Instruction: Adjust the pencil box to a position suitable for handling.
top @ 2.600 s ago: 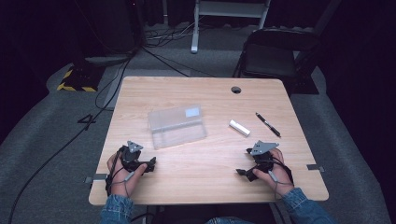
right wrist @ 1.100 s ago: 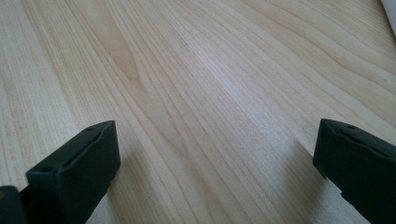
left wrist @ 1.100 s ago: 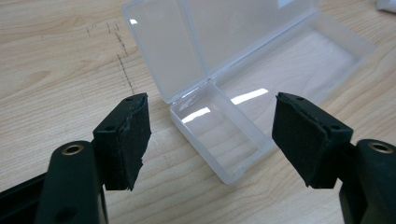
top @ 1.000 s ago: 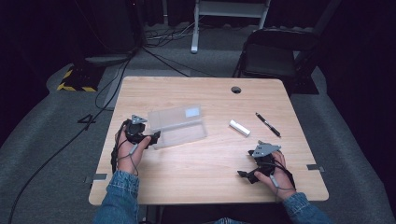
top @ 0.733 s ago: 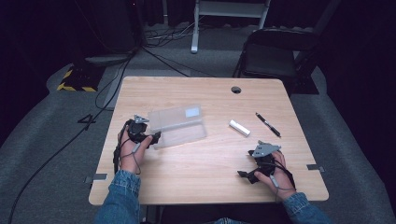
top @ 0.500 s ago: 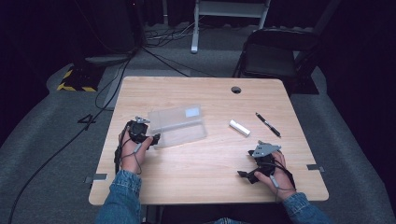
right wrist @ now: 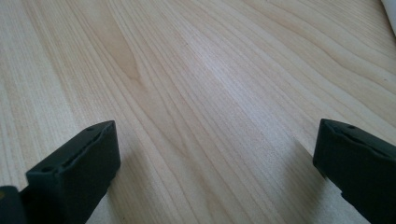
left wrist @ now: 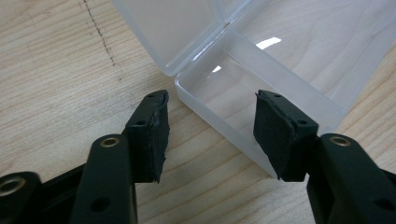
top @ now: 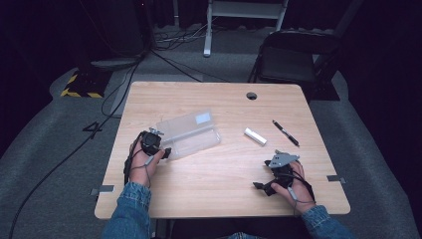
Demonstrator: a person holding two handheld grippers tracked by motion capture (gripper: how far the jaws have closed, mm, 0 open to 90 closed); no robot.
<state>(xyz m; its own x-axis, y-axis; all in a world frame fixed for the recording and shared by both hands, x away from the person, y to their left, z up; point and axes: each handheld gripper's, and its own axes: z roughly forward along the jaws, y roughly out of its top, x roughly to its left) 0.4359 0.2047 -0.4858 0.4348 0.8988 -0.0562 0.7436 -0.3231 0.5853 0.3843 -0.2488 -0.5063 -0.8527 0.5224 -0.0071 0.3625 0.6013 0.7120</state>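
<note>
Packing table, high view: the left gripper (top: pixel 164 151) has just been closing its jaws on the near left corner of the clear plastic box (top: pixel 191 134), which lies open left of centre on the wooden table (top: pixel 224 199), its lid (top: pixel 185 123) hinged back on the far side; in the left gripper view the right-hand pad (left wrist: pixel 275 135) sits against the box's near wall and the other pad (left wrist: pixel 156 130) stands at the corner's tip, so the hold looks light and partial. The right gripper (top: pixel 263 174) rests at the near right of the table with its jaws spread wide on nothing, bare wood between them.

The step in hand appears to be pinning the box steady; the next move would likely fall to the right gripper, reaching far and left for the white cylinder (top: pixel 254 136) or the black pen (top: pixel 285 132) just right of it, both lying well apart from the box; either one calls for a narrow, level pinch, since both lie flat and could roll.

A pale label (top: pixel 203 118) on the lid shows no legible text; a figure 4 (top: pixel 93 128) is marked on the grey floor left of the table.
</note>
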